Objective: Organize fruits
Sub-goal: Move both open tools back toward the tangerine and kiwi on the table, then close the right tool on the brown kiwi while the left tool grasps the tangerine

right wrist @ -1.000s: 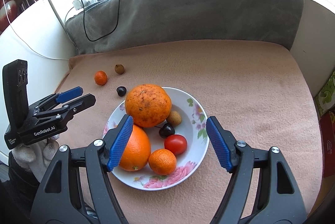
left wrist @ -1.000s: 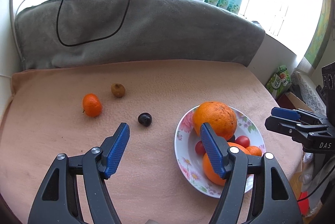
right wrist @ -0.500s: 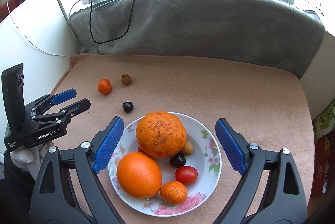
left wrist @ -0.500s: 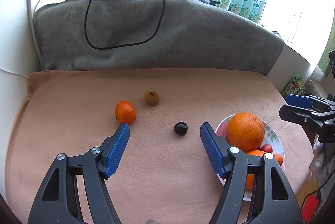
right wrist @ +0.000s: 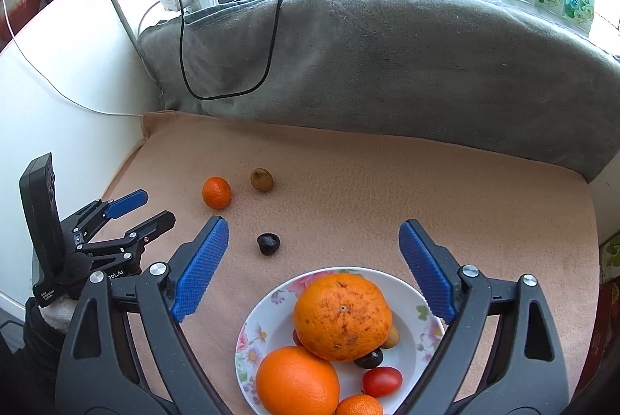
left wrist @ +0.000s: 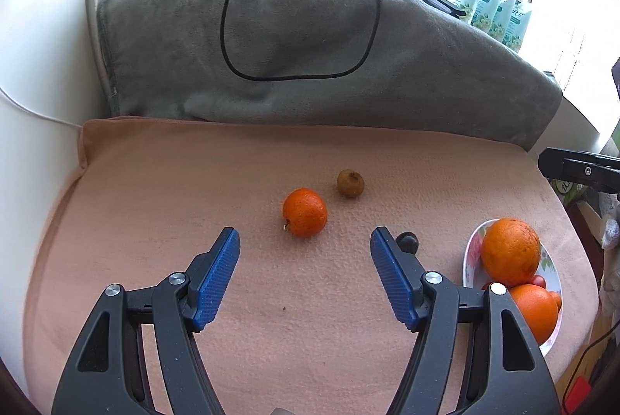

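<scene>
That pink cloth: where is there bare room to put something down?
Bare cloth lies between the plate and the grey blanket, on the right. The near-left patch beside the tangerine is also bare. The plate itself is crowded. The brown fruit and dark fruit dot the middle.

Both wrist cams angled down, near, share loose mandarin (left wrist: 304, 211) (left-centre)

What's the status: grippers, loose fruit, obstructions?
Left gripper open, empty. Right gripper open, empty. Tangerine, brown fruit, dark fruit loose off the plate. Nothing blocking.
</scene>
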Demonstrator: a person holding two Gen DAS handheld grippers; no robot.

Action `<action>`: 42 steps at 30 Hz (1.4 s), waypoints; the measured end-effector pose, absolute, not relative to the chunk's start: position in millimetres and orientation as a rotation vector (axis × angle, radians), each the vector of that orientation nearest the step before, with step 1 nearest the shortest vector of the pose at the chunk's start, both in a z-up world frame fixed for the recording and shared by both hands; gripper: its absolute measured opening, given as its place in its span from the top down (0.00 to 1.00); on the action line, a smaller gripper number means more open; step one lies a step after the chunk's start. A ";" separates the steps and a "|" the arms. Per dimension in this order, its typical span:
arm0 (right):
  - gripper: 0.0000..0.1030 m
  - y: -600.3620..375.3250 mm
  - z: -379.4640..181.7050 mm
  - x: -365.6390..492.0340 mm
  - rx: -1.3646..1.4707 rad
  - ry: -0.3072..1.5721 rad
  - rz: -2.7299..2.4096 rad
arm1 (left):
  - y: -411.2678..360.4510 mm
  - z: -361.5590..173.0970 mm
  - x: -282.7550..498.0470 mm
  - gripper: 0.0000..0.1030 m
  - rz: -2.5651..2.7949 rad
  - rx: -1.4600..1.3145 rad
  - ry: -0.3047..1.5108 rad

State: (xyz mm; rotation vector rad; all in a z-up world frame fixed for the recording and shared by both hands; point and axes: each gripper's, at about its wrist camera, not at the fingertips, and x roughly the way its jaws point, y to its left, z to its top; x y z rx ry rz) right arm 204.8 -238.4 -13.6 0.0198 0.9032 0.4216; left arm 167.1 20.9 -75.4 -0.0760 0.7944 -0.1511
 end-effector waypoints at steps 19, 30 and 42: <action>0.11 -191.4 -40.0 268.0 0.142 1.067 0.527 | 40.0 -95.2 183.9 0.33 -0.157 -0.127 0.827; 0.40 -151.7 -81.0 309.5 0.213 1.238 0.540 | 33.7 -110.7 201.6 0.51 -0.221 -0.168 0.875; 0.51 -124.3 -118.9 332.7 0.183 1.311 0.497 | 32.9 -119.9 219.2 0.55 -0.250 -0.192 0.900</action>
